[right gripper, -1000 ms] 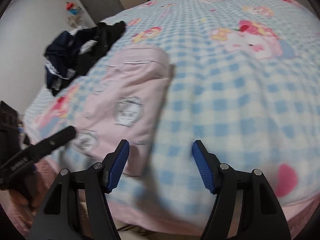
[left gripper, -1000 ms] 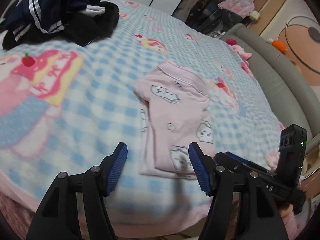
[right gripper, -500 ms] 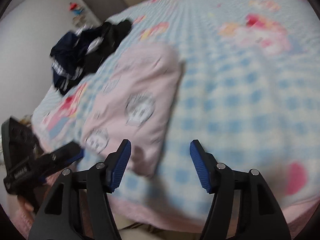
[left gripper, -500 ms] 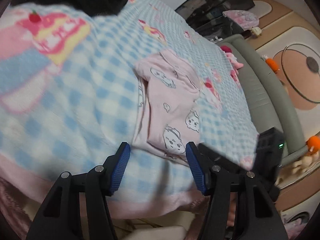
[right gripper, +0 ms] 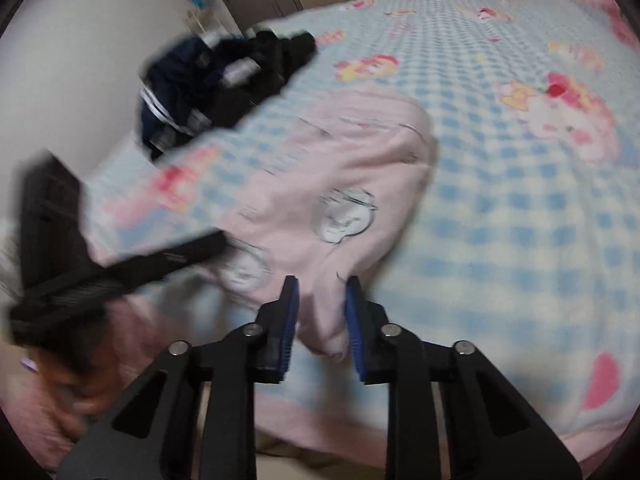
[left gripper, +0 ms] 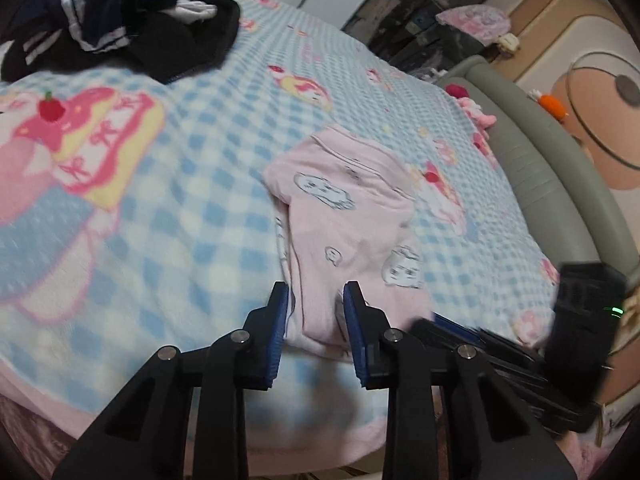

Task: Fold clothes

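Currently you have one folded pink garment point(left gripper: 352, 216), near edge between both narrowed jaw pairs: left gripper point(left gripper: 314, 320), right gripper point(right gripper: 322, 312); whether they clamp it, I cannot tell. One dark clothes pile point(left gripper: 120, 20) sits apart; no writing legible.

Two hand-held tools, each matte black. The left tool point(left gripper: 315, 322) has two angular black arms ending in ridged blue pads point(left gripper: 355, 316), with round silver screw heads point(left gripper: 240, 336) along the arms and triangular cut-outs lower down. The right tool point(right gripper: 322, 318) has the same build. In the left view, the right tool's boxy black body point(left gripper: 585, 312) shows a small green light point(left gripper: 614, 310). One fingernail point(right gripper: 29, 364) appears pale lilac.
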`<state>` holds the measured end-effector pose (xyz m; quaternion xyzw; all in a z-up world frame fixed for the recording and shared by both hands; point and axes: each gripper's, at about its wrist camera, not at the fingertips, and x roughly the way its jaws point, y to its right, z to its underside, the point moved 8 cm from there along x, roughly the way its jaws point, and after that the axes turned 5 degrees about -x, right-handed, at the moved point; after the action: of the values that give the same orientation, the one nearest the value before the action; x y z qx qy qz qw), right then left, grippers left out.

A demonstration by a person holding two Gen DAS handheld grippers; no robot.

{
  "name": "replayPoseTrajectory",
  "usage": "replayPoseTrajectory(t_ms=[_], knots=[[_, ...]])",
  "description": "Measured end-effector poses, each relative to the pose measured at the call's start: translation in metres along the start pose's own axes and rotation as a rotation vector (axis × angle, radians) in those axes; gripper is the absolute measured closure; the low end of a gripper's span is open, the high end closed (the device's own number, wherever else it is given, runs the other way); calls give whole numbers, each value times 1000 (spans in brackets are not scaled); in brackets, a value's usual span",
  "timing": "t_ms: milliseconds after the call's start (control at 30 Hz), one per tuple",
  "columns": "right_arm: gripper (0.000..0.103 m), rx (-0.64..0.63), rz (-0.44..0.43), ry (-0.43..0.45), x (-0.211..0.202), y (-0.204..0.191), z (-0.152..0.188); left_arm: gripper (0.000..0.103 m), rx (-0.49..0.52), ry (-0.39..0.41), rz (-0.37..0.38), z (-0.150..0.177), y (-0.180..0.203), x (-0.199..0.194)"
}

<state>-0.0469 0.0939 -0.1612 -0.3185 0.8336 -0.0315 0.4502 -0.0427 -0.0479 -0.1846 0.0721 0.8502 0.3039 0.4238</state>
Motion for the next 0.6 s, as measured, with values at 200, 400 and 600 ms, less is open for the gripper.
replayPoseTrajectory(t_ms=[200,400,600], knots=[[72,51,36,-32,6,7,0,59,-139,-78,113,11,-12,-6],[57,190,-39,-100,28,39,10,60,-137,-151,160,26,-2,18],[75,5,-89,-88,17,-13,1,79,-76,23,42,-14,-7,-9]])
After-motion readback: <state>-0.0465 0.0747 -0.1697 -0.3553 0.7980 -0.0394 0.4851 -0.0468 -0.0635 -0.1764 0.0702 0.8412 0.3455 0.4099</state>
